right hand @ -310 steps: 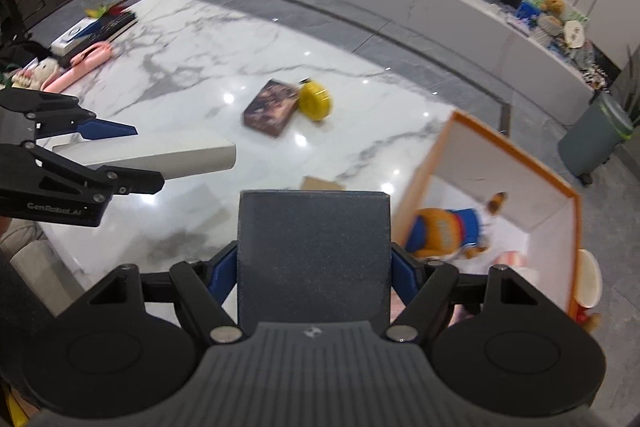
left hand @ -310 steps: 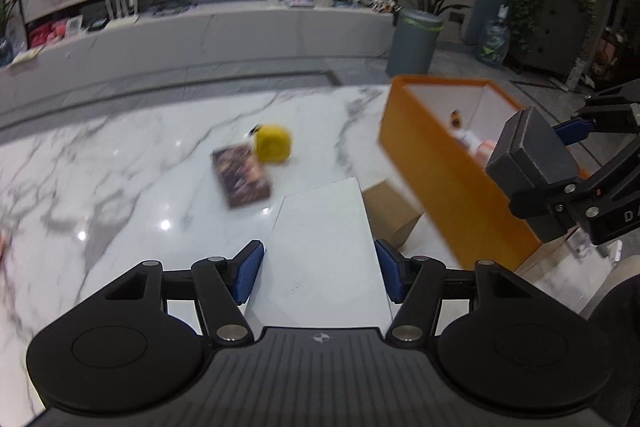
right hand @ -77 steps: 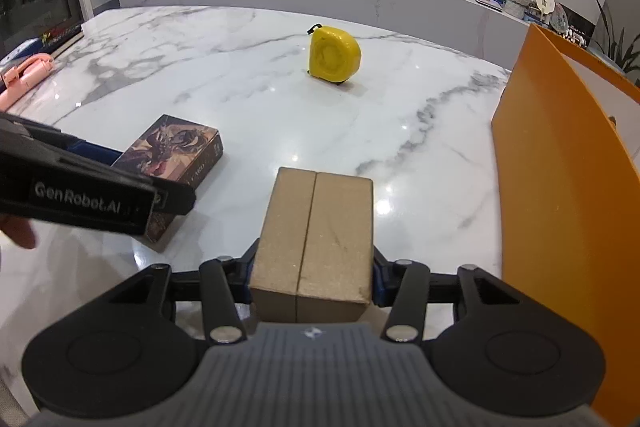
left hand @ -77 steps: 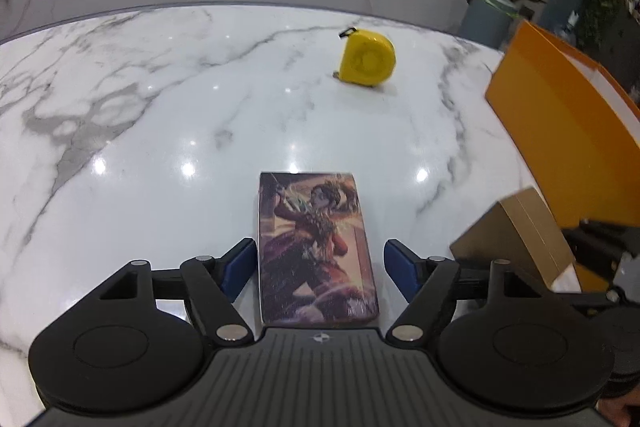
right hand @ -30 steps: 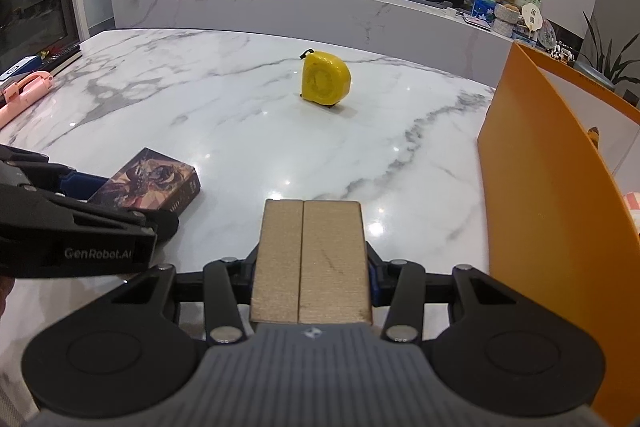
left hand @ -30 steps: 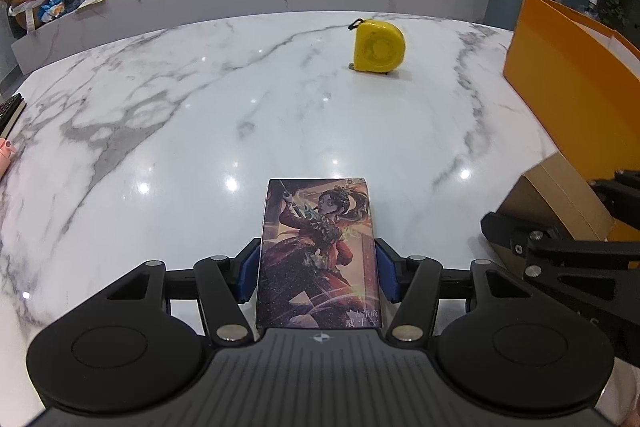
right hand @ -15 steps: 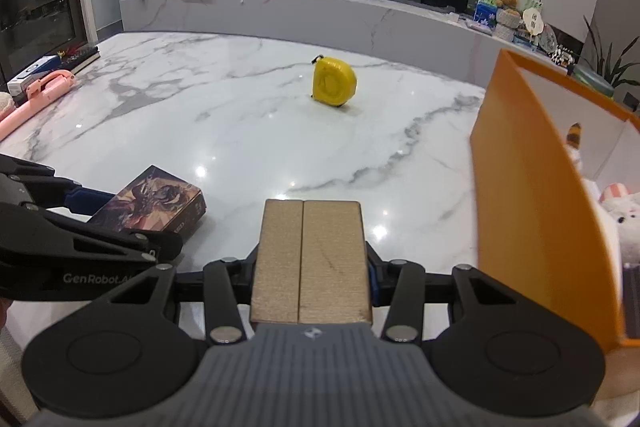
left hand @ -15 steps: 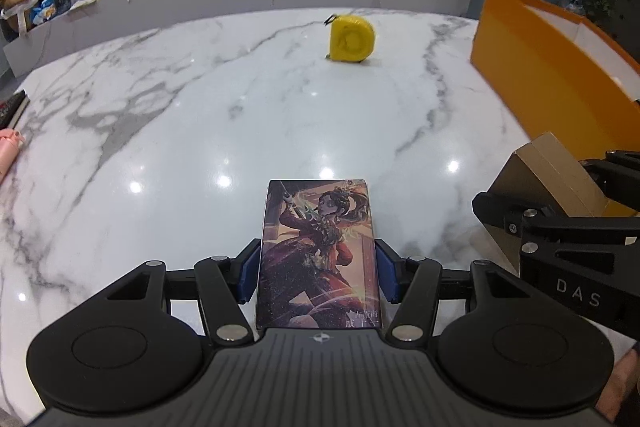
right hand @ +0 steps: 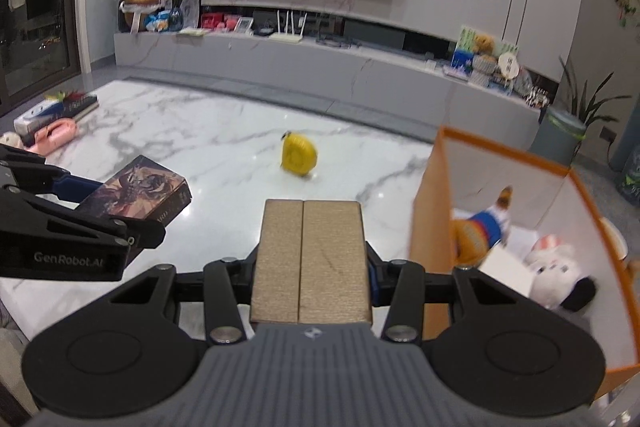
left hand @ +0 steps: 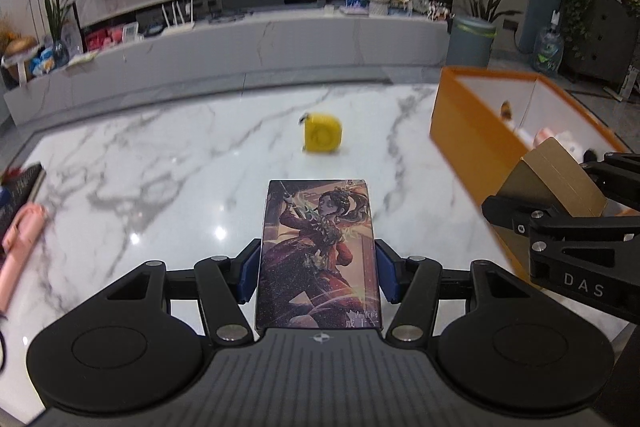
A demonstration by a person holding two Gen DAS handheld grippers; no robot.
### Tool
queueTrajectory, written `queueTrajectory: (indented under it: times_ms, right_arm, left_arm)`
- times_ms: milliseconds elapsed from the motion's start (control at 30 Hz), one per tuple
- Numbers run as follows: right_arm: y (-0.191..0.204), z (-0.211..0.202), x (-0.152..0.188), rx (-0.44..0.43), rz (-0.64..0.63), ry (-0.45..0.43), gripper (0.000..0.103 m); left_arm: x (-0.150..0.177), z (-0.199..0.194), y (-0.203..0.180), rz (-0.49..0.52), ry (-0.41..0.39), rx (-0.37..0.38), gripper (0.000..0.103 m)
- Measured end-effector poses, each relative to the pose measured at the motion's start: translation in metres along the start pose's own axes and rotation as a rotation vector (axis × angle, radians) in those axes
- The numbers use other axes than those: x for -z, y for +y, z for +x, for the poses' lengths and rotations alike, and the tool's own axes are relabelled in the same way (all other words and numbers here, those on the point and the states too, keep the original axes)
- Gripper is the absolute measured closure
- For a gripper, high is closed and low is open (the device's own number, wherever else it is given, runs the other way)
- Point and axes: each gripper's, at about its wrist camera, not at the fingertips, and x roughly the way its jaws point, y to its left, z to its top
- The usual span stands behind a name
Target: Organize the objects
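Note:
My left gripper [left hand: 318,273] is shut on a flat illustrated box [left hand: 319,251], held above the marble table [left hand: 160,163]. The same illustrated box [right hand: 140,193] shows at the left of the right wrist view, clamped by the left gripper [right hand: 86,197]. A brown cardboard box [right hand: 312,261] sits between the pads of my right gripper [right hand: 312,277], lifted off the table. In the left wrist view the cardboard box [left hand: 554,183] hangs beside the orange bin [left hand: 472,143]. A yellow tape measure [left hand: 322,137] lies far across the table.
The orange bin [right hand: 428,211] holds plush toys [right hand: 556,273] and a white box [right hand: 506,271]. A pink object [left hand: 20,239] and dark books [left hand: 20,191] lie at the table's left edge. Behind the table runs a long low counter [left hand: 240,43].
Both grippers have risen with their boxes, so the table looks lower and farther. The inside of the orange bin has come into view.

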Motion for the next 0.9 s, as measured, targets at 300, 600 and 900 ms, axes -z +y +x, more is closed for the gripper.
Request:
queueTrajectory:
  times_ms: [300,600,900]
  right_arm:
    - [-0.02,-0.037,-0.027,0.04,-0.03,-0.071,0.055]
    - [-0.054,-0.069,-0.047,0.1,-0.021,-0.124,0.055]
    - [-0.089,-0.078,-0.038,0.151,-0.002,-0.101,0.055]
  left_arm:
    - [-0.031,-0.021,-0.021,0.03,-0.078,0.031,0.037]
    - [-0.052,-0.028,-0.058,0.08,-0.127,0.078,0.037]
    - [-0.059,-0.014,-0.093,0.126,-0.123,0.139,0.037]
